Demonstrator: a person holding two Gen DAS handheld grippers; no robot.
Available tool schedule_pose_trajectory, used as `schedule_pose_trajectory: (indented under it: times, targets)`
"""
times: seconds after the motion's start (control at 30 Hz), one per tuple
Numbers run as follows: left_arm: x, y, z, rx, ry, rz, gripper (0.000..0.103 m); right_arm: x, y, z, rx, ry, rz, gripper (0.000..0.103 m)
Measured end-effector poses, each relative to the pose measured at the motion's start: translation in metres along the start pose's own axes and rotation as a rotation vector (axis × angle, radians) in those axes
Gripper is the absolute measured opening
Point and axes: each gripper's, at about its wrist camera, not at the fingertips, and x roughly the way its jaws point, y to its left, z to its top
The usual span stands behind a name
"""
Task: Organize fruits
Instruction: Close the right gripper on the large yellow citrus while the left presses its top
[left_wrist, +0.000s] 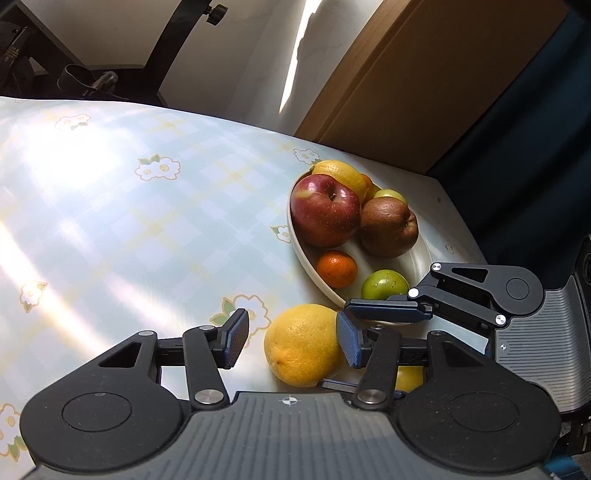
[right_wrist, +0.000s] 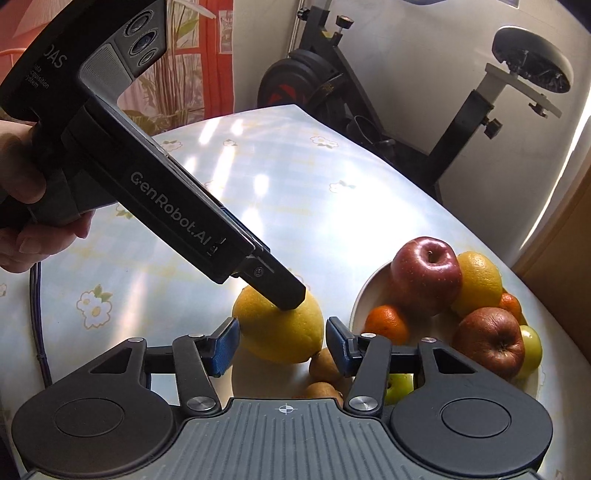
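You are holding the left gripper (right_wrist: 291, 295), marked "GenRobot.AI" on its side, against the large yellow citrus (right_wrist: 280, 328) lying on the flowered tablecloth (left_wrist: 110, 206) just beside the white bowl (left_wrist: 303, 258); its jaws are standing apart, one pad touching the rind. Your right gripper (right_wrist: 280, 343) is straddling the same fruit, pads just clear. The bowl is carrying apples, tangerines and green fruit.
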Motion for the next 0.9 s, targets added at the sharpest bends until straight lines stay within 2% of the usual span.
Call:
schedule_pose_trajectory:
  times: [0.2, 0.33, 0.5, 0.6, 0.67, 0.9]
  targets:
    - [-0.005, 0.002, -0.002, -0.038, -0.015, 0.012, 0.053, -0.001, -0.003, -0.005, 0.144, -0.028, -0.021, 0.046]
    - [-0.012, 0.014, -0.01, -0.097, -0.009, -0.025, 0.051, -0.005, -0.007, -0.012, 0.241, -0.036, -0.024, 0.044]
    - [-0.009, 0.032, -0.014, -0.216, -0.012, -0.097, 0.048, -0.007, -0.007, -0.015, 0.294, -0.034, -0.035, 0.042]
    - [-0.006, 0.032, -0.014, -0.23, -0.018, -0.122, 0.046, -0.01, -0.006, -0.017, 0.322, -0.042, -0.02, 0.042]
    - [-0.003, 0.029, -0.013, -0.222, -0.023, -0.141, 0.042, -0.011, -0.002, -0.017, 0.316, -0.041, -0.016, 0.042]
    - [0.003, 0.031, -0.014, -0.236, -0.038, -0.169, 0.042, 0.001, 0.004, -0.008, 0.214, 0.007, -0.091, 0.043]
